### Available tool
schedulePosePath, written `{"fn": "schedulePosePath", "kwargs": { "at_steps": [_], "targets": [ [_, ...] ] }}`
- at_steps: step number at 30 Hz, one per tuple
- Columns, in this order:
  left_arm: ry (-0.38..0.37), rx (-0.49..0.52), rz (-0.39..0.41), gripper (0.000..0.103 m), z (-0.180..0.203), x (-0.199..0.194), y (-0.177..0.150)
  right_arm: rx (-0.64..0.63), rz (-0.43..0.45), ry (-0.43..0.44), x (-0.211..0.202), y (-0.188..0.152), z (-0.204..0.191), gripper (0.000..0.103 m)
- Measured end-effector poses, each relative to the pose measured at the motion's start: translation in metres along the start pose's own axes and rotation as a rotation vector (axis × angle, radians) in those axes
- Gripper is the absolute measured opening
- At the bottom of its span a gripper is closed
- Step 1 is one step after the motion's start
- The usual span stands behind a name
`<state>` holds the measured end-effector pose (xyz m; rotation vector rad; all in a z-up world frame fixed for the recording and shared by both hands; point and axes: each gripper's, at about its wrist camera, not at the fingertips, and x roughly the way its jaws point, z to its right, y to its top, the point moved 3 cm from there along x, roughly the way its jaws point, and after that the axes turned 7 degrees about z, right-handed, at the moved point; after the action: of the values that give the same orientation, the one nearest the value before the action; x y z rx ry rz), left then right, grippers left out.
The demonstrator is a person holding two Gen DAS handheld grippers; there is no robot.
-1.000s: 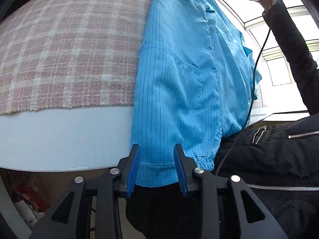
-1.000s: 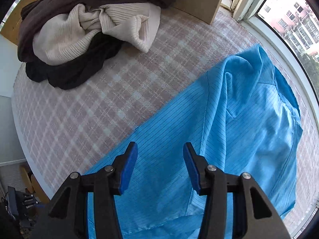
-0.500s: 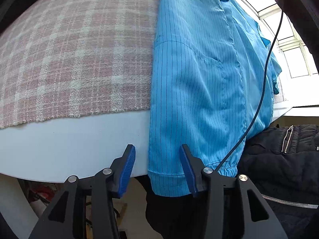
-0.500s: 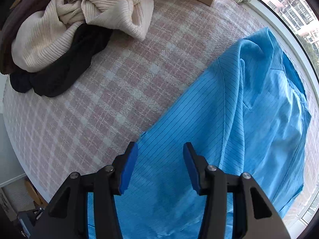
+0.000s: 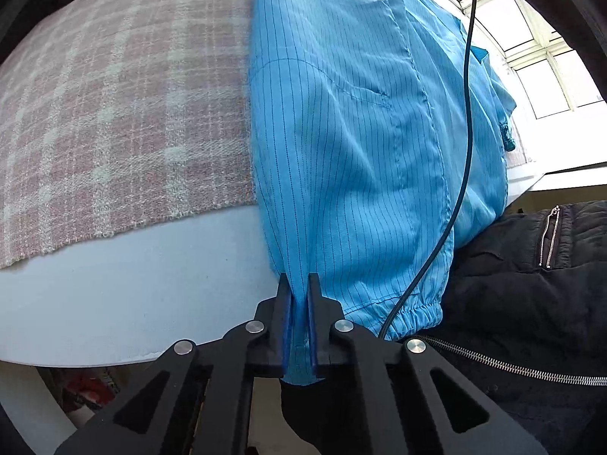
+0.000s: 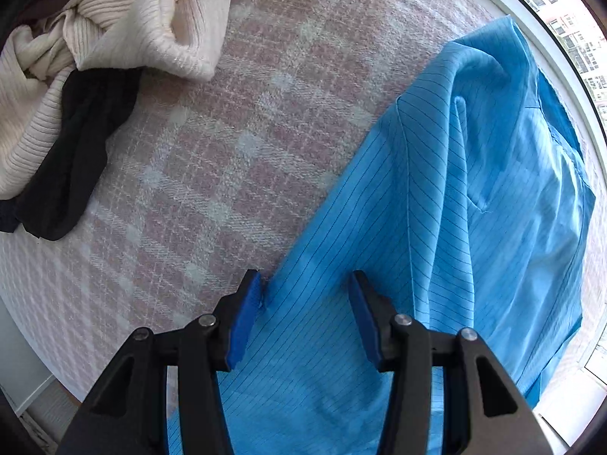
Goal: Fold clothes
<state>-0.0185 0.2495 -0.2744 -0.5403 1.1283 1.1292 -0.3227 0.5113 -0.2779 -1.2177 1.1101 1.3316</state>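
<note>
A blue pinstriped work jacket (image 5: 341,132) lies across a pink plaid cloth (image 5: 114,113) on a white bench (image 5: 132,295), its hem hanging over the edge. The left gripper (image 5: 299,314) pinches that hem, while the right gripper (image 6: 303,314) hovers spread over the fabric. A cream ribbed sweater (image 6: 114,19) and dark garment (image 6: 76,144) lie nearby.
</note>
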Motion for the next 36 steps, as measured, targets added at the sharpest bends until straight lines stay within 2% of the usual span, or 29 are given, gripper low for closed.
{"fn": "schedulePosePath", "kwargs": {
  "at_steps": [5,7,8,10,14,17,21,25,28,32,34,36],
  "targets": [
    [-0.002,0.037,0.031,0.002,0.005,0.002,-0.004,-0.06,0.057,0.006,-0.002,-0.015,0.002,0.045],
    [-0.021,0.025,0.057,0.001,0.003,-0.003,-0.006,-0.075,0.086,0.011,-0.005,-0.022,0.009,0.035],
    [-0.031,0.019,0.07,0.001,0.002,-0.005,-0.007,-0.067,0.095,0.021,-0.006,-0.025,0.015,0.023],
    [-0.05,0.007,0.096,0.001,0.001,-0.01,-0.009,-0.024,0.096,0.092,-0.008,-0.031,0.029,0.007],
    [-0.085,-0.01,0.145,0.001,-0.002,-0.022,-0.011,0.044,0.135,0.199,-0.02,-0.041,0.052,0.005],
    [-0.078,0.005,0.164,0.001,0.001,-0.033,-0.001,0.081,0.172,0.26,-0.034,-0.045,0.06,0.004],
    [-0.053,0.006,0.184,0.001,-0.009,-0.051,0.01,0.088,0.22,0.285,-0.054,-0.04,0.053,0.004],
    [-0.013,-0.012,0.199,0.001,-0.039,-0.067,0.012,0.075,0.244,0.304,-0.068,0.02,0.015,0.003],
    [0.005,-0.021,0.183,0.001,-0.055,-0.067,0.013,0.047,0.262,0.29,-0.083,0.048,-0.022,0.003],
    [0.025,-0.032,0.156,0.001,-0.075,-0.063,0.015,0.0,0.283,0.238,-0.073,0.071,-0.069,0.003],
    [0.034,-0.038,0.142,0.002,-0.084,-0.061,0.016,-0.041,0.246,0.118,-0.056,0.074,-0.076,0.003],
    [0.044,-0.043,0.128,0.003,-0.094,-0.06,0.017,-0.067,0.165,0.027,-0.031,0.069,-0.076,0.003]
  ]
}}
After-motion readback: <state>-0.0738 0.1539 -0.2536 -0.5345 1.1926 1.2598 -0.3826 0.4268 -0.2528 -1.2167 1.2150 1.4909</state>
